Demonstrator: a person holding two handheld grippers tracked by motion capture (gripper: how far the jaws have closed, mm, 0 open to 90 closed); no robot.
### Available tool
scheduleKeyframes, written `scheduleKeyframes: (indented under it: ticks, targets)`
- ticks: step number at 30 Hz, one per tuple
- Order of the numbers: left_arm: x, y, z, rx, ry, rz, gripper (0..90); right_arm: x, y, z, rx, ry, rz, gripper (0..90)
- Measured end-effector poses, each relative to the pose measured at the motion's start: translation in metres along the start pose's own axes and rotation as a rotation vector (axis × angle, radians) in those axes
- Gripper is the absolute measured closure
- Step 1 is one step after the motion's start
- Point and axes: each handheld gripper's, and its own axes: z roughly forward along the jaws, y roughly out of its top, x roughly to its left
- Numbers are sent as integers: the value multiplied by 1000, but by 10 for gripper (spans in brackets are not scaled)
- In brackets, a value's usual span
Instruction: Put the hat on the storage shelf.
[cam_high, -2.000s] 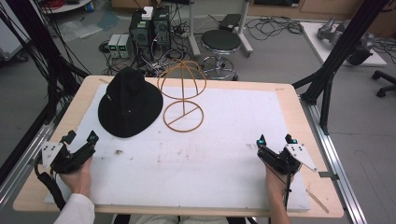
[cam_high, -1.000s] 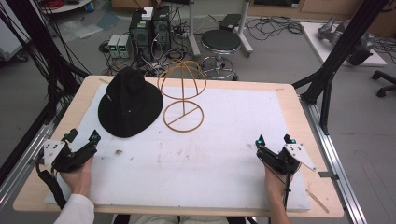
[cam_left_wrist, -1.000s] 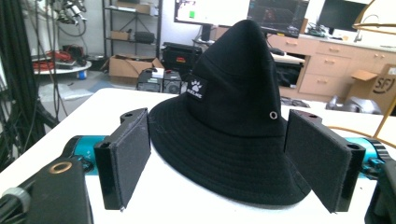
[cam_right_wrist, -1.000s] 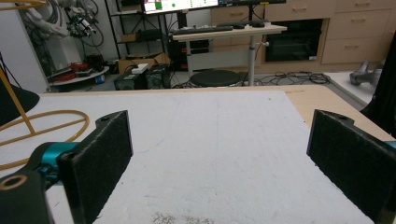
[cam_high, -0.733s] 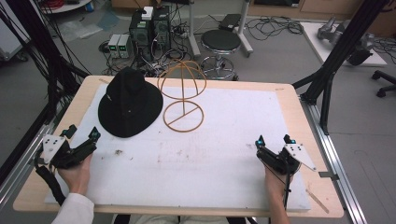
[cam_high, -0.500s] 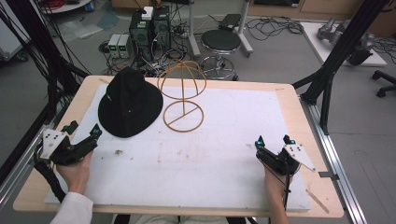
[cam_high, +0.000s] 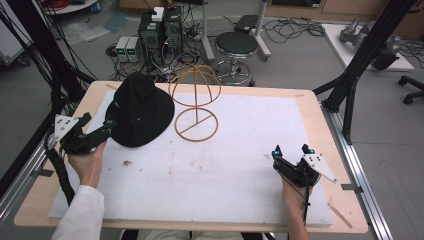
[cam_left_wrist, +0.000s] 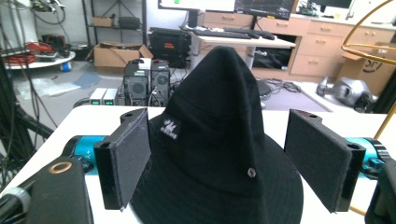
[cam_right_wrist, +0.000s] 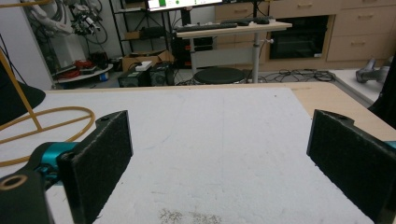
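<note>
At the desk's (cam_high: 310, 107) far left, my left fingers (cam_left_wrist: 125, 158) spread beside the hat (cam_high: 139, 110); my right fingers (cam_right_wrist: 100, 161) gape, near right.

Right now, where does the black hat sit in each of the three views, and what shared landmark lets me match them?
High view: black hat at upper left of the table, just ahead of the left gripper.
Left gripper view: hat centre, between the open jaws.
Right gripper view: a dark sliver at the left edge, probably its brim.
Shared landmark: the gold wire hat stand.
</note>
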Motion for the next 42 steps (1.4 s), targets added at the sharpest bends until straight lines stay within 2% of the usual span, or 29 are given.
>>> scheduleKeyframes:
  ticks: [5,7,11,15,16,19,23,27,33,35,37,41,42]
  targets:
    - [-9,9,15,36,-25,5,232,1,0,0,4,4,3,59]
    - [-15,14,24,47,-26,21,233,0,0,0,-1,4,4,59]
    - [-18,15,34,60,-25,13,233,0,0,0,0,4,6,59]
    - [-20,8,47,77,-15,5,233,0,0,1,2,5,7,59]
    - [-20,6,51,82,-12,1,234,0,0,1,3,4,7,59]
    - [-17,2,60,78,-3,-54,239,0,1,1,1,4,3,59]
    - [-15,1,71,83,12,-68,242,1,1,1,5,5,5,59]
    - [-16,-2,82,120,11,-60,234,1,1,2,4,6,-1,59]
    - [-26,-3,98,163,19,-14,227,1,1,3,-1,8,0,59]
    - [-29,-5,101,153,30,-17,229,1,1,3,1,10,3,59]
    - [-31,-9,105,164,37,-22,229,1,1,3,-1,10,3,59]
    - [-35,-22,116,237,36,0,236,1,1,4,6,15,2,59]
    - [-36,-23,117,237,35,-3,236,1,1,4,5,15,-3,59]
